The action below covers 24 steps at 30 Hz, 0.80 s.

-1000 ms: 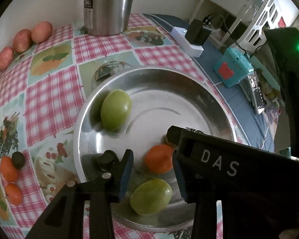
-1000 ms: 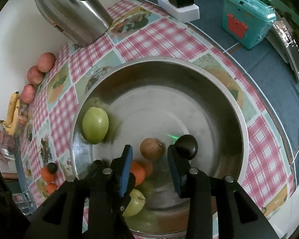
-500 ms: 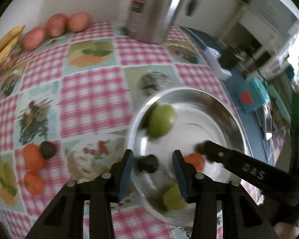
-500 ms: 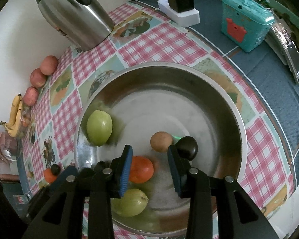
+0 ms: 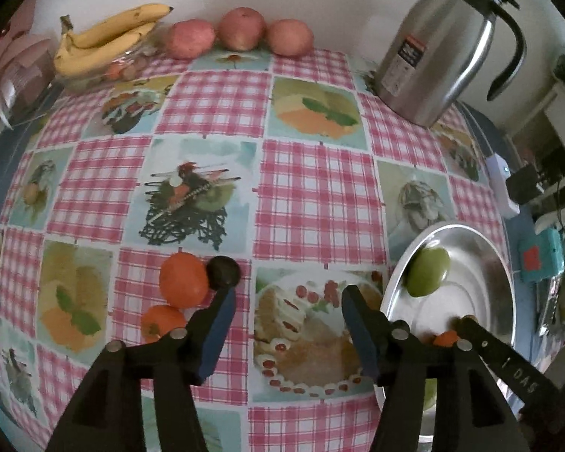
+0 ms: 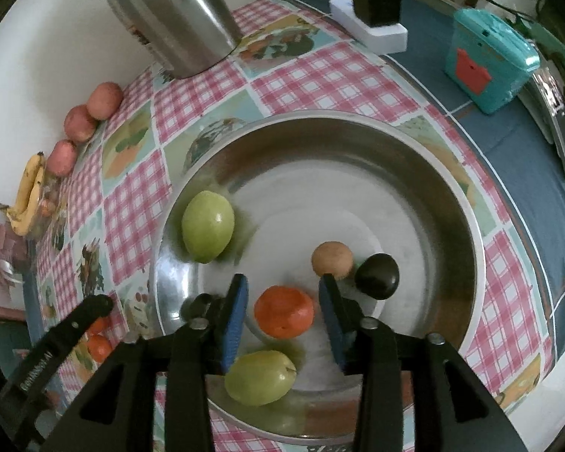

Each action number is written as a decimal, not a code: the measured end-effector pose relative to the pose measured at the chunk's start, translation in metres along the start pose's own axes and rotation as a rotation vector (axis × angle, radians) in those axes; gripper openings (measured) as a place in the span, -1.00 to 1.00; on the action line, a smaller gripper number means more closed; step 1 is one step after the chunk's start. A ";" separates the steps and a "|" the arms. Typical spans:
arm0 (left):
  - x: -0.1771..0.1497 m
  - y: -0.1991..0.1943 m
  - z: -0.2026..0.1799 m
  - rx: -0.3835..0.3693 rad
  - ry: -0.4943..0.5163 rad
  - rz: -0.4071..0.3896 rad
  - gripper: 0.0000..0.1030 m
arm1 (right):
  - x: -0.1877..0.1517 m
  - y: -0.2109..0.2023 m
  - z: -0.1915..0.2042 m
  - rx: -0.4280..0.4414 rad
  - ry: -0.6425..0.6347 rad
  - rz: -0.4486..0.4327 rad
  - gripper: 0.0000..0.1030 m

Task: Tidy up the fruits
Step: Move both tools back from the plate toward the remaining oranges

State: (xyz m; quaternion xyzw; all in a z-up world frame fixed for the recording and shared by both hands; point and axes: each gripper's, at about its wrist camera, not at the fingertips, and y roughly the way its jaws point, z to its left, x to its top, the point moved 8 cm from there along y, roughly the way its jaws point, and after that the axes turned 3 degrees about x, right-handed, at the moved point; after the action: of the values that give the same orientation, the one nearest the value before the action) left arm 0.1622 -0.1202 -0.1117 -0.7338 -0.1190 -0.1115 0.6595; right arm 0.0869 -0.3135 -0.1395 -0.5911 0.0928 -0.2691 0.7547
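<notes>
**Both grippers empty; fruit split between bowl and bench**

Left gripper (image 5: 286, 324): fingers spread, empty, over the checked bench (image 5: 312, 188). Two oranges (image 5: 182, 279) and a dark fruit (image 5: 223, 272) lie just beyond its left finger.

Right gripper (image 6: 282, 318): fingers apart, empty, straddling an orange (image 6: 283, 311) in the steel bowl (image 6: 467, 263). Far-left green fruit (image 6: 207, 231): long axis runs near-far.
</notes>
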 end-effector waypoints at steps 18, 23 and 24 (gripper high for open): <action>0.003 -0.001 0.016 0.072 -0.026 -0.021 1.00 | 0.004 -0.002 0.014 -0.088 -0.121 -0.052 0.44; 0.004 -0.002 0.020 0.089 -0.027 -0.030 1.00 | 0.005 -0.003 0.013 -0.100 -0.130 -0.063 0.45; 0.004 -0.002 0.021 0.092 -0.026 -0.032 1.00 | 0.006 -0.003 0.014 -0.099 -0.133 -0.067 0.46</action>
State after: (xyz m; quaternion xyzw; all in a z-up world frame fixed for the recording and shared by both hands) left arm 0.1660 -0.0990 -0.1109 -0.7020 -0.1444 -0.1067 0.6891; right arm 0.0972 -0.3057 -0.1315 -0.6470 0.0357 -0.2495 0.7196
